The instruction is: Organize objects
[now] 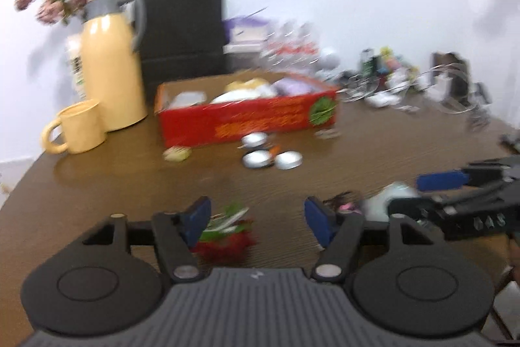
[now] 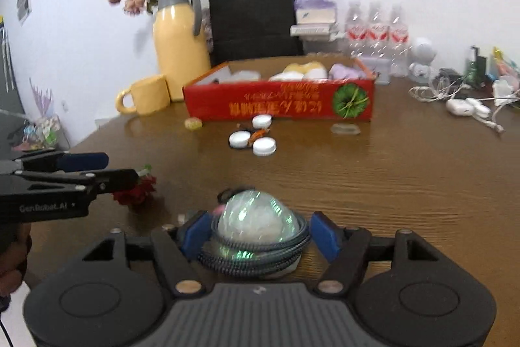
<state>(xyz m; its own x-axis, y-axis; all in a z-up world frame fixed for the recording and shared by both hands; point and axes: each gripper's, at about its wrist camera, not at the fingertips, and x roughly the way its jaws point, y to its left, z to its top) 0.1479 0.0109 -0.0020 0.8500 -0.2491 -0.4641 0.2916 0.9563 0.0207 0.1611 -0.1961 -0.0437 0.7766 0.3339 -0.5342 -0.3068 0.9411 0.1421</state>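
Note:
A clear dome-shaped globe wrapped with a dark braided cord (image 2: 256, 230) sits on the brown table between the blue pads of my right gripper (image 2: 256, 233), whose jaws stand wide around it without visibly pressing it. My left gripper (image 1: 256, 218) is open, with a red rose with green leaves (image 1: 227, 233) lying by its left pad; the rose also shows in the right wrist view (image 2: 138, 189). A red cardboard box (image 2: 279, 100) holding soft items stands farther back. Three small white round tins (image 2: 253, 139) lie in front of it.
A yellow jug with dried flowers (image 2: 177, 38), a yellow mug (image 2: 146, 95) and a black paper bag (image 2: 255, 12) stand at the back. Water bottles (image 2: 375, 31), white cables and chargers (image 2: 461, 103) clutter the right side. A small wrapped candy (image 2: 193, 123) lies near the box.

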